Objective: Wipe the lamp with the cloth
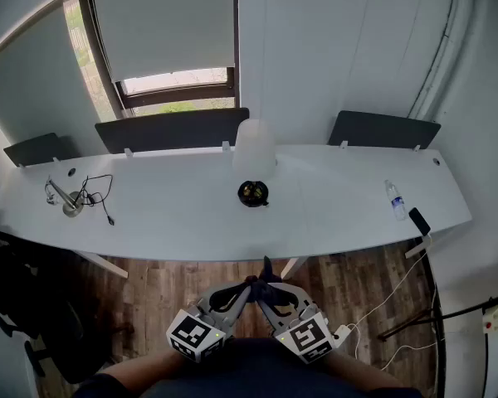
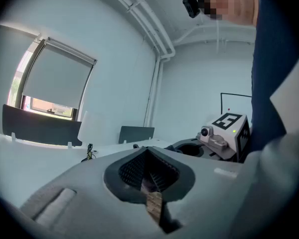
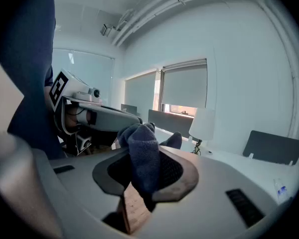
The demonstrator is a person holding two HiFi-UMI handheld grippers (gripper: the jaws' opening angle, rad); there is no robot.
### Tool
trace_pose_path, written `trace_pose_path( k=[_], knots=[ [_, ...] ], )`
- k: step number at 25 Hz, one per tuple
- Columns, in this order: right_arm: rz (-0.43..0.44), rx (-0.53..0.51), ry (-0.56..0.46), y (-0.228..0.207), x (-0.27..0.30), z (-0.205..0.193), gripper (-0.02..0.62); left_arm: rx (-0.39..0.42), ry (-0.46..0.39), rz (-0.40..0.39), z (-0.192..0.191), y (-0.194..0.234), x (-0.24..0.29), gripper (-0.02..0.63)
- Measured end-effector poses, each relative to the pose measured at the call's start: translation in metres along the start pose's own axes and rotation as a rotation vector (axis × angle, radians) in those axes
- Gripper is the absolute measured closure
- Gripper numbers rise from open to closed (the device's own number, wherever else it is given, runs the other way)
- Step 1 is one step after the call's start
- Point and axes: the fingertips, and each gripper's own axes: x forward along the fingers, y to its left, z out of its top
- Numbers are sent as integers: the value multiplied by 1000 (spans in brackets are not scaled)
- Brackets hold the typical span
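Observation:
The lamp (image 1: pixel 254 148) has a white shade over a round black base and stands at the middle of the long white desk (image 1: pixel 174 222). Both grippers are low in front of me, short of the desk, tips nearly touching. My right gripper (image 1: pixel 266 288) is shut on a dark blue cloth (image 1: pixel 268 277), which bulges out between its jaws (image 3: pixel 140 151). My left gripper (image 1: pixel 246 288) is shut with nothing in it (image 2: pixel 148 153). From the left gripper view the lamp (image 2: pixel 91 128) is far off, and it is equally distant in the right gripper view (image 3: pixel 202 124).
A water bottle (image 1: pixel 396 198) and a dark phone (image 1: pixel 419 220) lie at the desk's right end. A small metal stand with a black cable (image 1: pixel 73 196) sits at the left. Dark partitions (image 1: pixel 174 128) line the back edge. A black chair (image 1: pixel 29 305) is lower left, and cables (image 1: pixel 373 317) lie on the wooden floor.

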Motion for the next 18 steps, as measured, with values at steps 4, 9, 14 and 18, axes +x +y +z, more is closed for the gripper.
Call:
trace_pose_path(
  k=[4, 9, 14, 18],
  knots=[
    [3, 9, 1, -10, 1, -4, 489, 13, 3, 7, -2, 3, 11, 600],
    [19, 19, -2, -25, 2, -8, 489, 18, 9, 19, -1, 6, 26, 600],
    [45, 34, -28, -48, 4, -6, 488, 13, 14, 54, 4, 10, 47, 600],
    [72, -5, -50, -72, 8, -7, 488, 31, -2, 104, 12, 18, 68, 600]
  ],
)
